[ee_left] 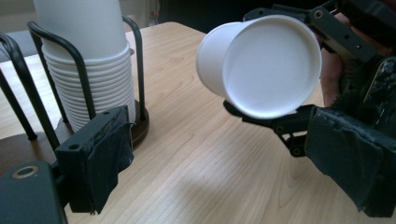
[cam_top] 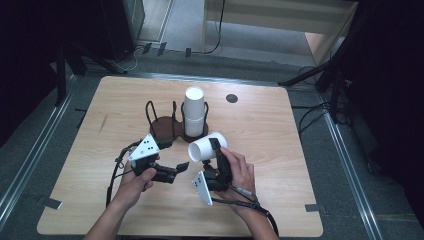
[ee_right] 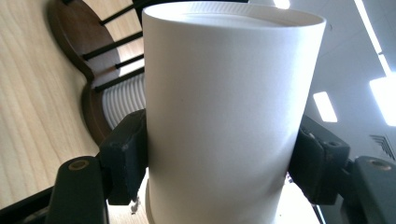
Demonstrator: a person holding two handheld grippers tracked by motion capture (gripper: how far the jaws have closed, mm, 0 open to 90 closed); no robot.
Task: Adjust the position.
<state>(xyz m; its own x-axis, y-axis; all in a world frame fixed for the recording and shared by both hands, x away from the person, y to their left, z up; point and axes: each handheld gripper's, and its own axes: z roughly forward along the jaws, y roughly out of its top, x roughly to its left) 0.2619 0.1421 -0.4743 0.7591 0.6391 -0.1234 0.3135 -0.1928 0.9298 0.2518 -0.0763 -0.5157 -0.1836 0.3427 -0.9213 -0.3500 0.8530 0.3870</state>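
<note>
One white paper cup (cam_top: 206,146) clamped in the right gripper (cam_top: 214,150) jaws; left gripper (cam_top: 175,172) jaws wide, empty. One cup stack (cam_top: 194,112) fills a two-bay holder (cam_top: 165,125) on the worktop (cam_top: 260,150).

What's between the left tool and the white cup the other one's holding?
Nothing: in the left gripper view, bare wooden table lies between the open left tool and the cup clamped in the right tool.
</note>
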